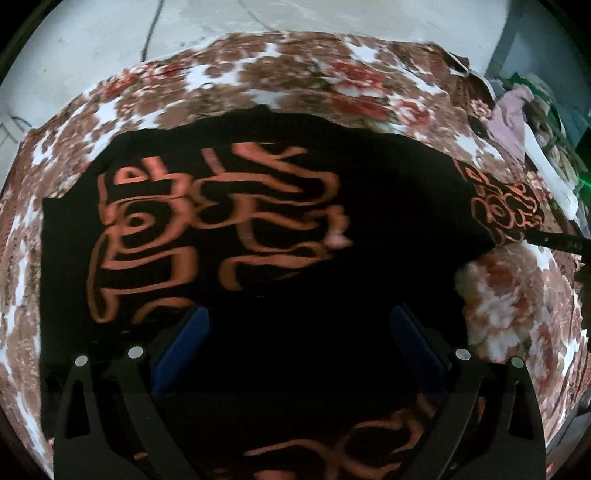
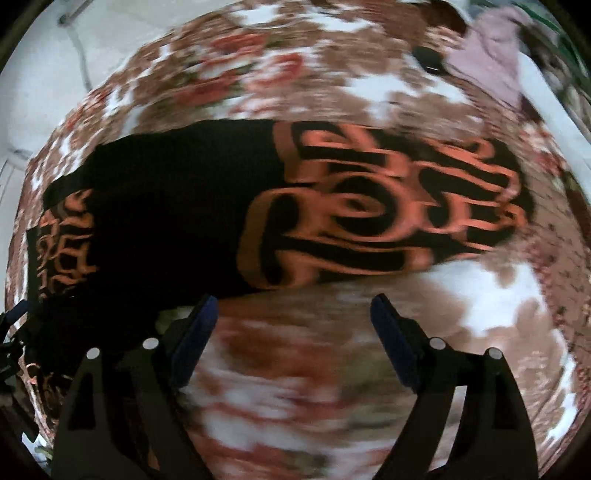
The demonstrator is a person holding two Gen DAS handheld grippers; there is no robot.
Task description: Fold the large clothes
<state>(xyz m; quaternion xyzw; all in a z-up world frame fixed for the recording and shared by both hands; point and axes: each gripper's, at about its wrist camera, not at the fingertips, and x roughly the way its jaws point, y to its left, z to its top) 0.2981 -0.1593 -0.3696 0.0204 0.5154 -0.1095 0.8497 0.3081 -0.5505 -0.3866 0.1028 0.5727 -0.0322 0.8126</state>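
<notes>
Black garment (image 1: 229, 221): flat on floral bed (image 1: 295, 81), long axis crosswise. Your left gripper (image 1: 295, 332) directly over it, fingers released. Right gripper (image 2: 291, 325) off near edge, fingers released, empty.

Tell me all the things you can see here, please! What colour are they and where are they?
garment: one, black with orange swirly print, spread flat on the blanket
blanket: one, brown, red and white flowers, covering the surface under the garment
pile of clothes: one heap, pinkish, white and green pieces, past the blanket's right edge
small dark object: one, black, on the blanket near the pile; too blurred to name
floor: pale grey, beyond the blanket's far edge
cable: one, dark, on the floor
left gripper: one, black with blue pads, open above the garment
right gripper: one, black with blue pads, open above bare blanket beside the garment's edge
</notes>
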